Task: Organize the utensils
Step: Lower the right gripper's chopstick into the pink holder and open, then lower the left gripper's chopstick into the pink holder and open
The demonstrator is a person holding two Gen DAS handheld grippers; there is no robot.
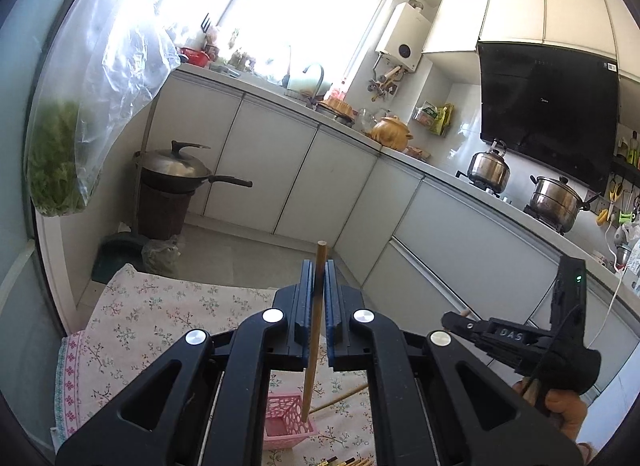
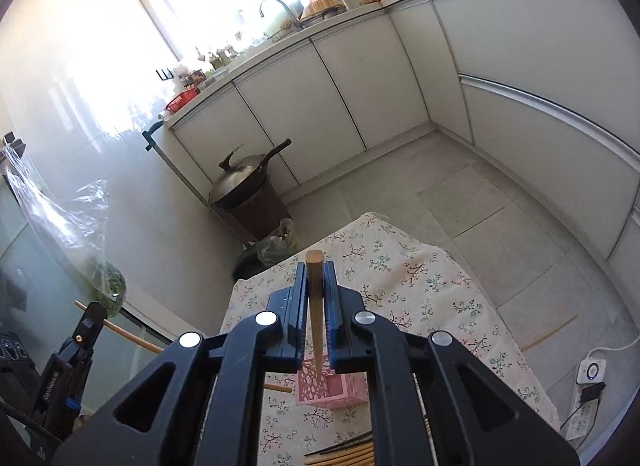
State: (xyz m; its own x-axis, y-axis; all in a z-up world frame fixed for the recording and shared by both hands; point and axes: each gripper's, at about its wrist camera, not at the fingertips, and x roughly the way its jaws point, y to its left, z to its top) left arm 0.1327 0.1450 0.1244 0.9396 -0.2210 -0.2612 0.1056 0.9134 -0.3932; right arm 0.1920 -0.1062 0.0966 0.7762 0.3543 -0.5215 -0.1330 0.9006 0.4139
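Two slim wooden chopsticks are held upright, one clamped in the left gripper [image 1: 319,266], one in the right gripper [image 2: 315,266], both above the pink perforated plastic holder [image 2: 330,388] on the floral tablecloth [image 2: 420,266]; lower each tip vertically, centred over the opening, before releasing

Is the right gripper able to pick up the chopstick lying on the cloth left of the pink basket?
Probably not yet. The right gripper is shut on a wooden chopstick already, so its jaws are occupied. The loose chopstick beside the pink basket lies uncovered.
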